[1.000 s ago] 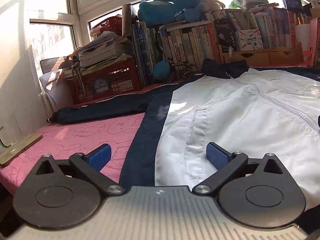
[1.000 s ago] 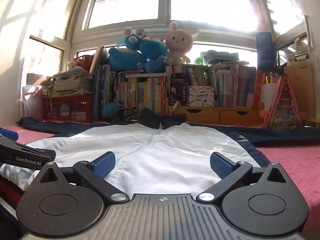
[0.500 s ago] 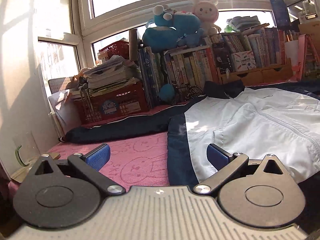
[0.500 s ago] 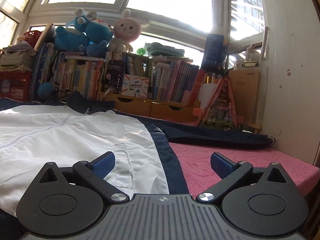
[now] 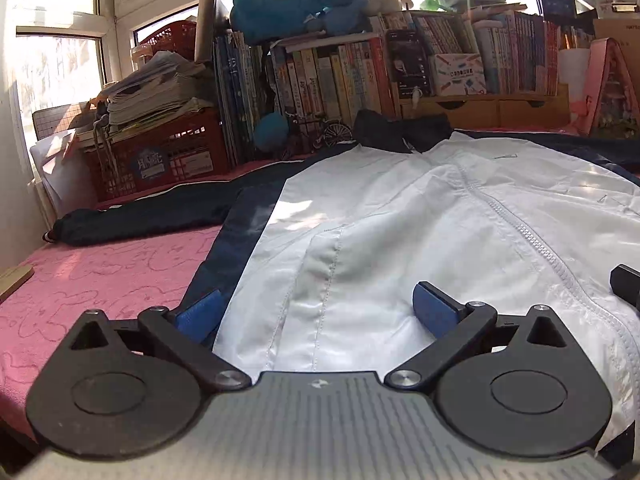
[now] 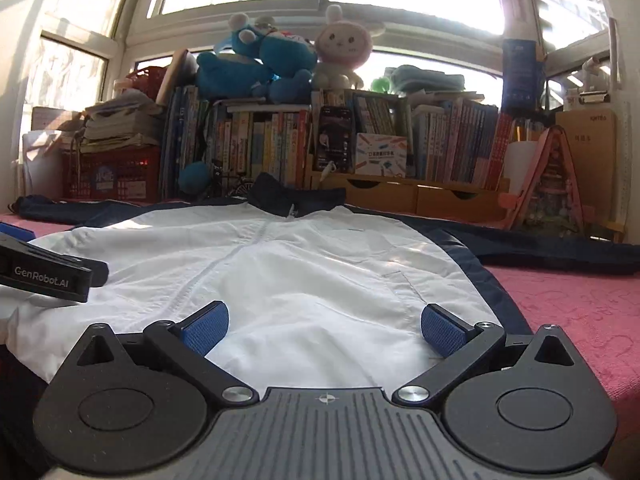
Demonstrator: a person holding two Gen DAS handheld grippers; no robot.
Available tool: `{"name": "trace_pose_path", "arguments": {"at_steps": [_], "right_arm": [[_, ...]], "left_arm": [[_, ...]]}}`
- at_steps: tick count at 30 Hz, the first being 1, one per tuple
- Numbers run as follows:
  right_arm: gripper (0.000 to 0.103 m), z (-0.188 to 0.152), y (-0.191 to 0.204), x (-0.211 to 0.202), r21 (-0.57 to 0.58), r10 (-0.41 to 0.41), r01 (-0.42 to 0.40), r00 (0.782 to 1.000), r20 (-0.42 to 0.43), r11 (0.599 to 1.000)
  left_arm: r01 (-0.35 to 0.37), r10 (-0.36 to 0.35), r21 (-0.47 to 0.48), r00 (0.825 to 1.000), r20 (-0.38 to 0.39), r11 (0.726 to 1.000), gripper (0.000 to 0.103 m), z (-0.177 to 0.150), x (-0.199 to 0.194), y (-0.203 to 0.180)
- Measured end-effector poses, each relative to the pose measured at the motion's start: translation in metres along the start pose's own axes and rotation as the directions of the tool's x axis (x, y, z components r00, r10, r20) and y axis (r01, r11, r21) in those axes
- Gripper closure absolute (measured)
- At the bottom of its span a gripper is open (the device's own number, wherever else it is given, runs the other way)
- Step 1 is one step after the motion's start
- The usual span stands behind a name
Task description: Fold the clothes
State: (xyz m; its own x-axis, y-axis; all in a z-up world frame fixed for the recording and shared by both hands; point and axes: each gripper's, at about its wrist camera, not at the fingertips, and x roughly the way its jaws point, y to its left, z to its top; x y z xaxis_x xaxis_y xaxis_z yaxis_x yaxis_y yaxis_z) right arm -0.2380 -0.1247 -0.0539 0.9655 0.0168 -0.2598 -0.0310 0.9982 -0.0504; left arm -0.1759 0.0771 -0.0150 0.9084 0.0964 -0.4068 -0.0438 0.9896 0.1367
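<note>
A white jacket with navy sleeves and collar (image 5: 400,208) lies flat, front up and zipped, on a pink bedspread (image 5: 100,272). It also shows in the right wrist view (image 6: 300,272). My left gripper (image 5: 316,312) is open and empty, low over the jacket's near left hem. My right gripper (image 6: 324,326) is open and empty, low over the near right hem. The left gripper's black finger shows at the left of the right wrist view (image 6: 44,276). Both sleeves stretch sideways.
A row of books (image 6: 360,140) with plush toys (image 6: 256,68) on top stands behind the jacket. A red crate (image 5: 156,156) with stacked papers is at back left. A pink toy house (image 6: 552,184) stands at back right. A wall bounds the left side.
Both grippers have swung back toward the jacket's middle and moved in close over its near hem. Both stay open and empty. The jacket has not moved.
</note>
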Motion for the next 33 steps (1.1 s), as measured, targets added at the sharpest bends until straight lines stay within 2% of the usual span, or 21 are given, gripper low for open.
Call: {"name": "trace_pose_path", "arguments": {"at_steps": [3, 5, 7, 8, 10, 12, 13, 15, 16, 19, 22, 26, 29, 31, 33], "right_arm": [[0.0, -0.002, -0.051, 0.003, 0.054, -0.158, 0.161, 0.986, -0.043, 0.986], [0.0, 0.007, -0.074, 0.005, 0.059, -0.165, 0.171, 0.982, -0.093, 0.983], [0.0, 0.021, -0.079, 0.006, 0.007, -0.215, 0.216, 0.974, -0.067, 0.976], [0.0, 0.03, -0.079, 0.007, -0.017, -0.193, 0.193, 0.98, -0.039, 0.981], [0.0, 0.052, -0.072, 0.016, -0.049, -0.091, 0.091, 0.996, 0.008, 0.995], [0.0, 0.073, -0.061, 0.032, -0.081, 0.019, -0.016, 0.999, 0.038, 0.997], [0.0, 0.082, -0.053, 0.047, -0.103, 0.069, -0.066, 0.997, 0.024, 0.992], [0.0, 0.094, -0.035, 0.077, -0.145, 0.149, -0.152, 0.988, -0.028, 0.978], [0.0, 0.097, -0.024, 0.095, -0.158, 0.176, -0.187, 0.981, -0.081, 0.97], [0.0, 0.097, 0.003, 0.144, -0.178, 0.234, -0.283, 0.939, -0.252, 0.942], [0.0, 0.09, 0.012, 0.169, -0.161, 0.24, -0.32, 0.892, -0.382, 0.934], [0.0, 0.086, -0.004, 0.178, -0.033, 0.298, -0.346, 0.85, -0.434, 0.938], [0.0, 0.086, -0.007, 0.178, -0.017, 0.295, -0.335, 0.852, -0.432, 0.942], [0.0, 0.086, -0.003, 0.177, -0.036, 0.281, -0.328, 0.857, -0.433, 0.944], [0.0, 0.086, -0.004, 0.178, -0.035, 0.28, -0.326, 0.857, -0.433, 0.945]], "left_arm": [[-0.065, 0.064, -0.02, 0.997, -0.045, 0.998, 0.0, 0.001, -0.004, 0.029], [-0.101, 0.101, 0.021, 0.994, -0.033, 0.995, 0.0, 0.011, -0.009, 0.041], [-0.065, 0.065, 0.061, 0.998, 0.009, 0.996, 0.0, 0.027, -0.01, 0.043], [-0.038, 0.035, 0.071, 0.999, 0.036, 0.997, 0.0, 0.037, -0.009, 0.041], [0.018, -0.023, 0.063, 0.997, 0.077, 0.998, 0.0, 0.057, 0.001, 0.034], [0.066, -0.071, 0.057, 0.992, 0.1, 0.996, 0.0, 0.076, 0.016, 0.024], [0.08, -0.085, 0.058, 0.991, 0.105, 0.995, 0.0, 0.084, 0.025, 0.018], [0.103, -0.11, 0.081, 0.99, 0.087, 0.991, 0.0, 0.097, 0.053, 0.001], [0.107, -0.114, 0.091, 0.991, 0.07, 0.99, 0.0, 0.1, 0.066, -0.006], [0.11, -0.108, 0.095, 0.994, -0.03, 0.989, 0.0, 0.098, 0.1, -0.018], [0.115, -0.105, 0.059, 0.984, -0.141, 0.992, 0.0, 0.089, 0.121, -0.017], [0.116, -0.116, -0.013, 0.963, -0.242, 0.993, 0.0, 0.086, 0.135, -0.004], [0.13, -0.149, -0.087, 0.949, -0.279, 0.988, 0.0, 0.086, 0.146, 0.02], [0.081, -0.102, -0.085, 0.953, -0.286, 0.993, 0.0, 0.085, 0.151, 0.04], [-0.004, -0.012, -0.055, 0.958, -0.288, 0.998, 0.0, 0.083, 0.157, 0.062]]}}
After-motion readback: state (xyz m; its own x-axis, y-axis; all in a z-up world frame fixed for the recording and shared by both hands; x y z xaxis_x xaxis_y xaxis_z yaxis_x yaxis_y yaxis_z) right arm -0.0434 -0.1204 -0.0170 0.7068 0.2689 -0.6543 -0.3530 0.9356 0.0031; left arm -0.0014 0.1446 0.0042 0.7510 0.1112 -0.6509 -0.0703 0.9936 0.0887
